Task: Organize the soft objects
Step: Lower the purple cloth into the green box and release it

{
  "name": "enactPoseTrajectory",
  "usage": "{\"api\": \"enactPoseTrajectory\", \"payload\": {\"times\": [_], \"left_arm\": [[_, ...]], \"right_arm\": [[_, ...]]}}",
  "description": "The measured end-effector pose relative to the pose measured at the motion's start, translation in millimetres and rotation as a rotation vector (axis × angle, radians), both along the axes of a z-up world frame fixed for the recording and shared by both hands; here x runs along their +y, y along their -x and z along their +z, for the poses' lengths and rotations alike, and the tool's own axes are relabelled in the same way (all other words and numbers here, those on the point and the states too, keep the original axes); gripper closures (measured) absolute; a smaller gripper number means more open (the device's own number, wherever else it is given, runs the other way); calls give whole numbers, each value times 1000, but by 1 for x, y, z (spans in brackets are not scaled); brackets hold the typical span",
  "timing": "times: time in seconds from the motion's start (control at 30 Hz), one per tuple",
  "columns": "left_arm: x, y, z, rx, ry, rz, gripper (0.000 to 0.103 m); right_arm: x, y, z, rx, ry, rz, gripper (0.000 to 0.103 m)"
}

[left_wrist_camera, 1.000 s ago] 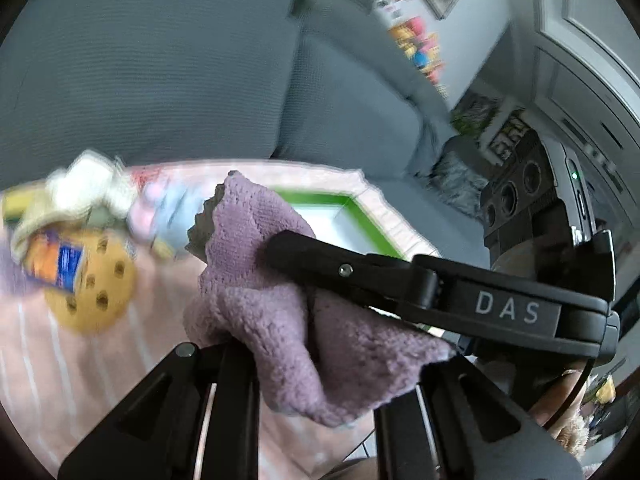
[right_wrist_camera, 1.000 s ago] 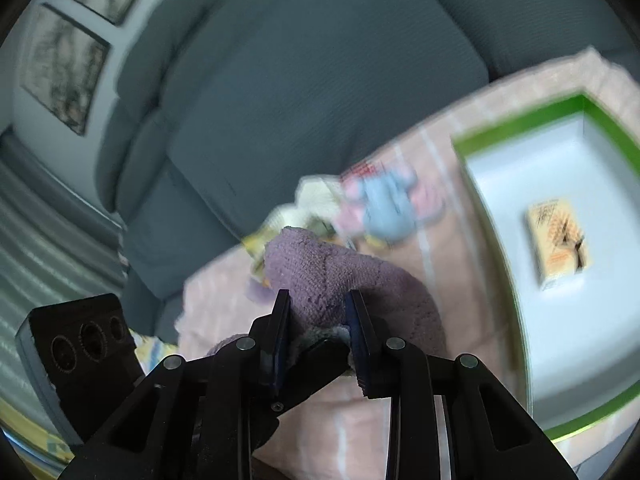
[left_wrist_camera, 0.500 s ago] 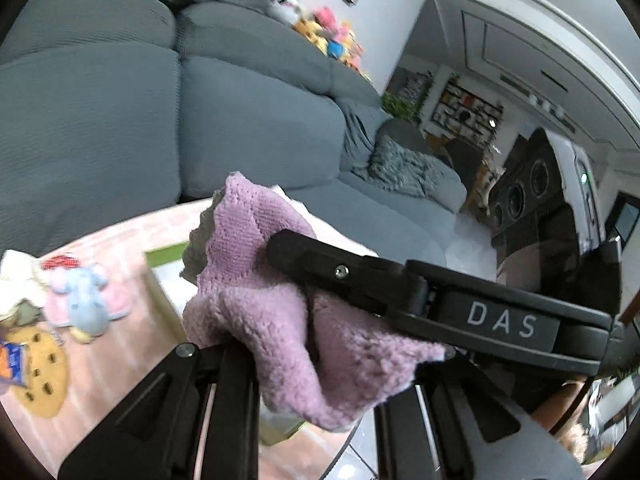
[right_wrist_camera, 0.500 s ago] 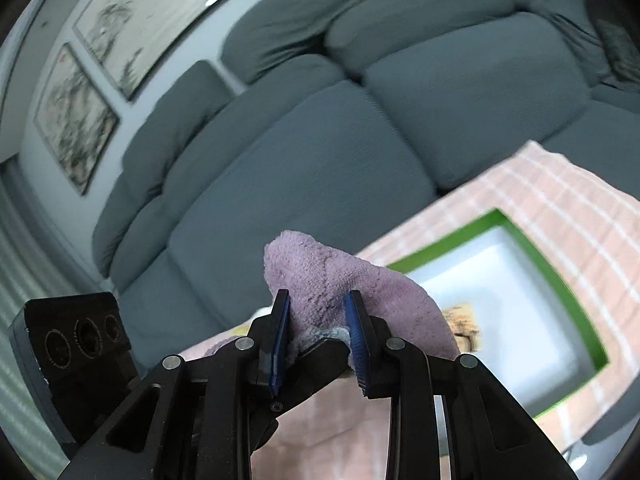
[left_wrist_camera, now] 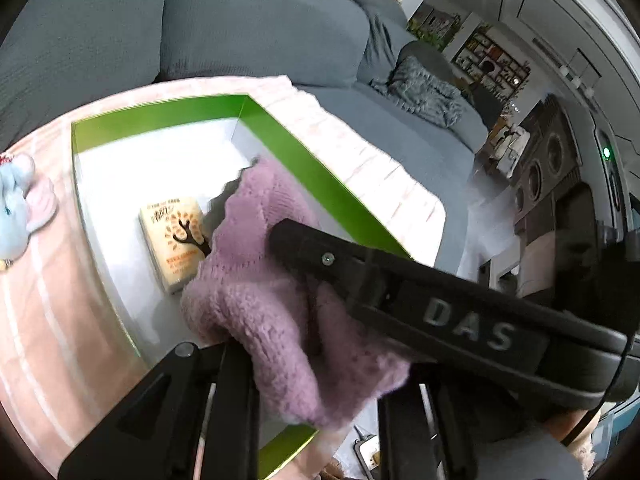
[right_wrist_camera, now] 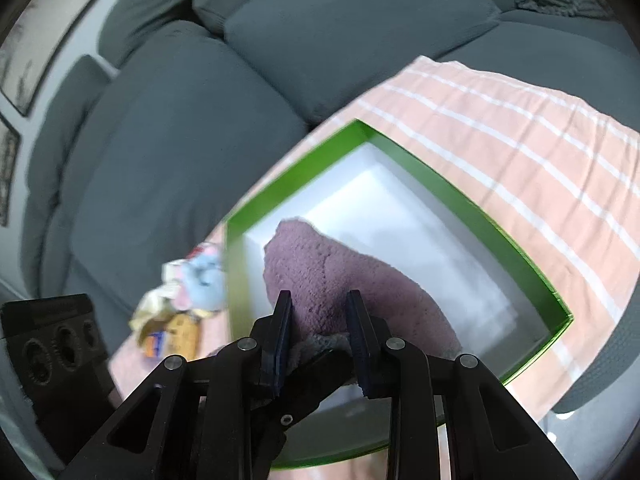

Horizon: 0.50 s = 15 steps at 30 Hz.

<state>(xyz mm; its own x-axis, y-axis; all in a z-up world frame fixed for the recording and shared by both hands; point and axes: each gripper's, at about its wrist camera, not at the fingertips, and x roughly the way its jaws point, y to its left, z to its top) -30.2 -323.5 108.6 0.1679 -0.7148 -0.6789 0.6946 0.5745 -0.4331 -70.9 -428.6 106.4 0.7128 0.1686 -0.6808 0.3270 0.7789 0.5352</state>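
Note:
A purple knitted cloth (left_wrist_camera: 272, 312) hangs bunched over the green-rimmed white box (left_wrist_camera: 304, 160), and both grippers have hold of it. My left gripper (left_wrist_camera: 316, 376) has the cloth's lower fold between its fingers, and its jaws are opening slightly. A finger of my right gripper (left_wrist_camera: 360, 264) crosses over the cloth from the right. In the right wrist view the right gripper (right_wrist_camera: 319, 308) is shut on the purple cloth (right_wrist_camera: 320, 276), above the box (right_wrist_camera: 460, 196). The left fingertips are hidden under the cloth.
A yellow printed packet (left_wrist_camera: 176, 236) lies on the box floor. A blue plush toy (left_wrist_camera: 16, 208) and other small items (right_wrist_camera: 176, 332) sit left of the box on the pink striped tablecloth (right_wrist_camera: 520, 140). A grey sofa (left_wrist_camera: 240, 20) runs behind the table.
Both grippers have carried the purple cloth from over the toy pile to the right and down. It is now above the green box.

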Motion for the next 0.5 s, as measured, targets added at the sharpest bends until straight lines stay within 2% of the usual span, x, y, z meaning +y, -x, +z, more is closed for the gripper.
{"api": "enactPoseTrajectory", "payload": {"times": [0.07, 0.13, 0.23, 0.33, 0.4, 0.5], "left_arm": [[-5, 0, -4, 8, -17, 0, 78], [-8, -2, -7, 17, -28, -1, 56], [-2, -1, -6, 6, -42, -9, 38], [9, 3, 0, -19, -29, 1, 31], [16, 3, 2, -30, -17, 10, 29], [32, 4, 12, -59, -7, 37, 25]], "right_arm": [[-2, -1, -5, 27, 25, -21, 73], [-6, 0, -10, 46, 30, -41, 73], [-9, 5, -10, 38, 28, -48, 72], [-8, 11, 1, 27, 63, -65, 66], [-5, 14, 10, 9, 82, -75, 51], [3, 20, 26, -30, 109, -74, 40]]}}
